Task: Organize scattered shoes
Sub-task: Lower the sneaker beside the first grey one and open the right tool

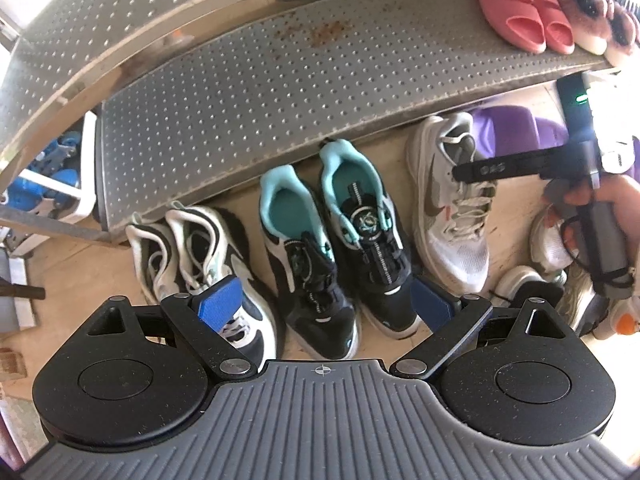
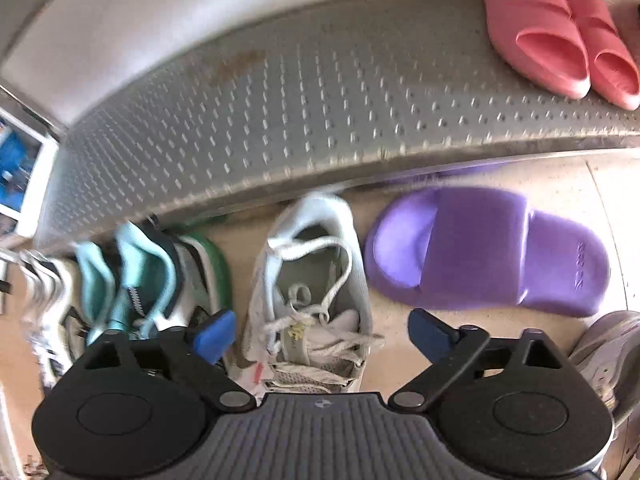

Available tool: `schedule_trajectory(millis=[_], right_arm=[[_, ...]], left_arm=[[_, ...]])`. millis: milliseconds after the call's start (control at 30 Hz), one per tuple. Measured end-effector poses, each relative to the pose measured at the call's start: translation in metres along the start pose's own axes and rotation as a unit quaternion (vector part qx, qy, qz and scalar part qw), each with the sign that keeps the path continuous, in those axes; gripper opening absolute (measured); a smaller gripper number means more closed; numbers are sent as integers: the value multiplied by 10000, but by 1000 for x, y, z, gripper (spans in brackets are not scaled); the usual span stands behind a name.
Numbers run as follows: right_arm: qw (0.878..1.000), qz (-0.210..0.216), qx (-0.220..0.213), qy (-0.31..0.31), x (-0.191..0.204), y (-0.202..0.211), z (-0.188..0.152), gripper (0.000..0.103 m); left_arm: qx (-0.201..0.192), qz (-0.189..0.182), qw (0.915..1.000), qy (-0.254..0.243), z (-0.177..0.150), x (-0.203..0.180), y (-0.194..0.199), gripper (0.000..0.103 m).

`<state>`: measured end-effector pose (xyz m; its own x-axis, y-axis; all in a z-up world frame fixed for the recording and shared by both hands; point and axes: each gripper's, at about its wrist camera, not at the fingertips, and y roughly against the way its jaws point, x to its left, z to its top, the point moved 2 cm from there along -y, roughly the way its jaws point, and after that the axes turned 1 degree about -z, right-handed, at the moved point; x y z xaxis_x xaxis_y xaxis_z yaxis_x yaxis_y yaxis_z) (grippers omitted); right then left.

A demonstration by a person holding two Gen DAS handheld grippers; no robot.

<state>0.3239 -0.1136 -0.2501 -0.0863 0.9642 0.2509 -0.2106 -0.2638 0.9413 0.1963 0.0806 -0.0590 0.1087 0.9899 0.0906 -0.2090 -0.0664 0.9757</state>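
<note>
- Left gripper (image 1: 326, 306) hangs over the floor with its blue pads (image 1: 220, 300) spread wide and nothing gripped; the toes of the black-teal pair (image 1: 332, 248) lie between them.
- At ten o'clock of that gripper, the white-black pair (image 1: 200, 256) lies side by side on the floor, heels just under the shelf's front edge; the left pad sits over one of its toes.
- Black-teal pair lies at twelve o'clock, the two shoes touching, heels toward the shelf (image 1: 248, 92).
- At one o'clock lies a white sneaker (image 1: 448, 208), alone, apart from the black-teal pair, heel toward the shelf.
- At two o'clock a hand (image 1: 600, 208) holds the right gripper's handle above that sneaker.
- On the shelf at one o'clock, far right, the pink slides (image 1: 528, 12) sit together, touching.
- Right gripper (image 2: 320, 334) is spread wide and holds nothing; the white sneaker (image 2: 308, 300) lies on the floor between its pads, whether they touch it I cannot tell.
- In the right wrist view, at ten o'clock, the teal heels (image 2: 120, 276) show blurred.
- At two o'clock a purple slide (image 2: 488, 252) lies crosswise on the floor, near the sneaker but apart.
- At four o'clock a grey shoe (image 2: 612, 348) is partly in view.
- Pink slides (image 2: 556, 36) sit at one o'clock on the shelf (image 2: 280, 120).
</note>
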Motion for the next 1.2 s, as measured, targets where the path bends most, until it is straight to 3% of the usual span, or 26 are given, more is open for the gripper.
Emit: schedule_trajectory(millis=[133,267,433,500,533,633,733,833,867,967,1033,1100,1133,1200], right_arm=[[9992,-254,181,239,19,-22,-5,95],[9893,-933,-80,1123,44,-24,-9,65],[9605,-1359,-258,2414,76,-22,-29,55],[9556,-1335,-307,2607,84,-20,-32,55],[9588,-1271,-294,2524,84,-19,-31,56],[9862,-688,37,1506,65,-15,-14,63],[9945,-427,291,908,46,-8,-1,68],[9988,-166,55,448,28,13,4,87],[9994,-131,-10,315,22,18,3,87],[9993,-37,289,215,21,4,-12,81],[9979,174,506,359,29,-4,-23,84],[9939,-191,426,996,46,1,-30,83],[9933,-208,452,1039,45,7,-29,77],[9941,-231,467,951,36,25,-25,77]], left_arm=[[9,-13,10000,41,1,3,0,95],[-19,-53,10000,60,4,5,3,95],[-46,-78,9999,74,4,5,4,95],[-30,-74,9999,68,3,4,3,95],[-21,-72,10000,64,3,3,2,95],[-7,-55,10000,40,2,2,2,95],[-7,-44,10000,23,3,2,2,95],[-51,-69,10000,42,3,1,4,95],[-54,-69,10000,43,4,1,4,95],[-17,-32,10000,-18,4,-2,1,95],[-2,-3,10000,-76,4,-4,-1,95],[24,43,9999,-96,4,-5,-4,95],[39,53,9999,-103,4,-5,-4,95],[68,70,9999,-116,4,-7,-6,95]])
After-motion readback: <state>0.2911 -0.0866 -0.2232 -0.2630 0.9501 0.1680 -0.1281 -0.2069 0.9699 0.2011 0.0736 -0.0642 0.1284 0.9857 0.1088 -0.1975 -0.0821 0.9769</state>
